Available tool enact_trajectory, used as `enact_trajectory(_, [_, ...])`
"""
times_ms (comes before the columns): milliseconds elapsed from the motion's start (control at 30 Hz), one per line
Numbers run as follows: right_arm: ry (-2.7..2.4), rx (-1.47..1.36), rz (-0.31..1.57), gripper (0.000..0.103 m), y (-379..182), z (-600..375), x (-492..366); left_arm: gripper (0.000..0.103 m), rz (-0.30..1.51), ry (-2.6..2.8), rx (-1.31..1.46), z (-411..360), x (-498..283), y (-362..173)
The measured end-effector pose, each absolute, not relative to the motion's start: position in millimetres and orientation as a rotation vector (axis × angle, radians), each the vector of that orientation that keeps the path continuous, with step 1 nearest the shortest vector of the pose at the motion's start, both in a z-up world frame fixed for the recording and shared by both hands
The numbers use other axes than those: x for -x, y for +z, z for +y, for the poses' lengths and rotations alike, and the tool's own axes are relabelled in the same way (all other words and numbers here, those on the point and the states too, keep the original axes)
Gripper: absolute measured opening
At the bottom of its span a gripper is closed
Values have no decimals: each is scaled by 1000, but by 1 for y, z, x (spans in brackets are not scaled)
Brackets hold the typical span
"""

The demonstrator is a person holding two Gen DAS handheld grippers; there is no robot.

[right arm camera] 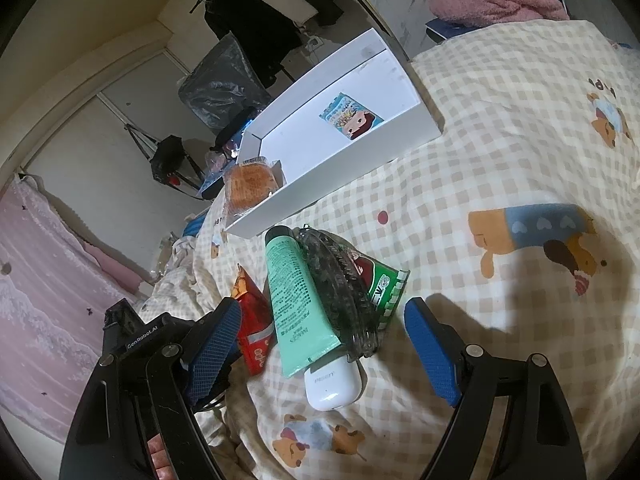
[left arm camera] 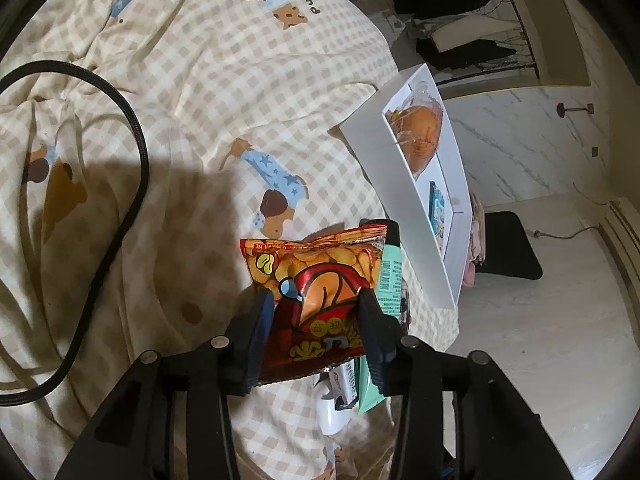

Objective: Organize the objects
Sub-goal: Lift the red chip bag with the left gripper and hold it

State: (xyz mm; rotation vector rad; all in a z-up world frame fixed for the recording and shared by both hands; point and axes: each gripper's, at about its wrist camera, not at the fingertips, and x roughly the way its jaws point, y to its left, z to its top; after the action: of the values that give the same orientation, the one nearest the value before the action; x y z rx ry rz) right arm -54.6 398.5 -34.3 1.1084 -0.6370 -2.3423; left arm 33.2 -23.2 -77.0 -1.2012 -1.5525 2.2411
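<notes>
Left gripper [left arm camera: 316, 300] is clamped on the red snack bag [left arm camera: 316, 280], pads pinching it from both sides around the middle, so the bag crumples a bit between them. Looks like it's the one being moved, and the grip across the puffy part makes sense since the sealed ends are floppy.

Right gripper [right arm camera: 324, 332] is wide open with nothing in it, hovering over the leftover pile on the bed [right arm camera: 500, 160]: a green tube [right arm camera: 292, 292], a dark hair clip [right arm camera: 344, 292] leaning on it, a green packet [right arm camera: 384, 284] under that, and a white gadget [right arm camera: 332, 384] poking out beneath the tube. The tube sits roughly between its fingers, so my guess is that's the next pick.

The white box [right arm camera: 420, 128] sits on the bed's far edge, just past the pile. It already holds a wrapped bun [right arm camera: 250, 184] at one end and a small cartoon packet [right arm camera: 352, 118] nearer the other, with bare floor between them. I'd bet the snack bag is headed for that gap.
</notes>
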Motion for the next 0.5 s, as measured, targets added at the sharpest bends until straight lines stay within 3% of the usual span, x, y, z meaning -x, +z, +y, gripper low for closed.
enact_trajectory(500, [-2333, -1077, -591, 85, -28, 390, 50, 33, -1360, 2417, 1198, -11, -30, -60])
